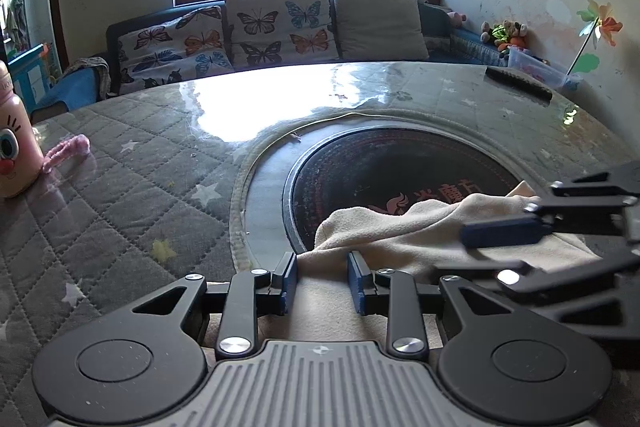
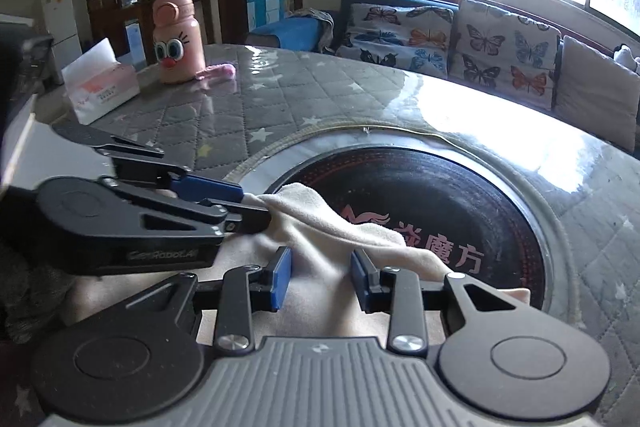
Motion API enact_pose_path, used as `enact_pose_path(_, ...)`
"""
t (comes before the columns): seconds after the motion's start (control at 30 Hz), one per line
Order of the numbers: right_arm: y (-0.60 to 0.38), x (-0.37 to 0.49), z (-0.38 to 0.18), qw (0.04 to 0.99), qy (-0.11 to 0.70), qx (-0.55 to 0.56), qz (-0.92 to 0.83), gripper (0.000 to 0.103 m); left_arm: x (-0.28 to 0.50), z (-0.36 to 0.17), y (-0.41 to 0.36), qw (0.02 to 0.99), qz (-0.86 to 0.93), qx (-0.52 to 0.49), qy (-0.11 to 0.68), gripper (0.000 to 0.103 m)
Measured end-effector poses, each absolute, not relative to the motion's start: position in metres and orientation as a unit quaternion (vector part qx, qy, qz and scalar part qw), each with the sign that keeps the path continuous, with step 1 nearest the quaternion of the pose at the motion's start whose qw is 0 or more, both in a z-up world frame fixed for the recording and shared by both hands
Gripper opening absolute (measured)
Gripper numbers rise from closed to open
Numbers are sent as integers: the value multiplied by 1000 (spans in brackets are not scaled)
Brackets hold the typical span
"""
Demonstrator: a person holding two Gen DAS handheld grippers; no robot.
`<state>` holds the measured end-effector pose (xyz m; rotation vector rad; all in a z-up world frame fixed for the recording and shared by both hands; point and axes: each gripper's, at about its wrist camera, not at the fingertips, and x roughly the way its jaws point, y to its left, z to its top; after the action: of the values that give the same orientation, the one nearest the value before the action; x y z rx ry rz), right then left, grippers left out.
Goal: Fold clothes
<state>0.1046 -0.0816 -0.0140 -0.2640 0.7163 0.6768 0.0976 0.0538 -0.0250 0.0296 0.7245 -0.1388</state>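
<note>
A cream cloth (image 1: 404, 231) lies bunched at the near edge of the table, over the dark round plate (image 1: 400, 163). My left gripper (image 1: 322, 279) is open, with its blue pads either side of the cloth's near edge. My right gripper (image 2: 320, 277) is also open over the cloth (image 2: 320, 223), a raised fold between its pads. Each gripper shows in the other's view: the right one at the right edge of the left wrist view (image 1: 504, 231), the left one at the left of the right wrist view (image 2: 240, 203), its tips at the cloth's corner.
The table has a grey quilted cover (image 1: 132, 195) under clear film. A pink cartoon bottle (image 2: 178, 39) with a pink fuzzy strap (image 1: 66, 149) and a tissue box (image 2: 102, 85) stand at the far left. A dark remote (image 1: 518, 83) lies far right. A sofa with butterfly cushions (image 1: 276, 23) stands behind.
</note>
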Motion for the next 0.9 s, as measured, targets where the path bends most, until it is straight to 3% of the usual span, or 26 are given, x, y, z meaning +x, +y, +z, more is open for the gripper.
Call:
enact_pose_path(0.43, -122, 45, -10, 864, 327, -152, 352, 32, 92, -24, 34, 937, -17, 55, 345, 38)
enact_pose_path(0.9, -166, 38, -8, 872, 334, -104, 342, 33, 11, -15, 25, 944, -12, 31, 327, 31)
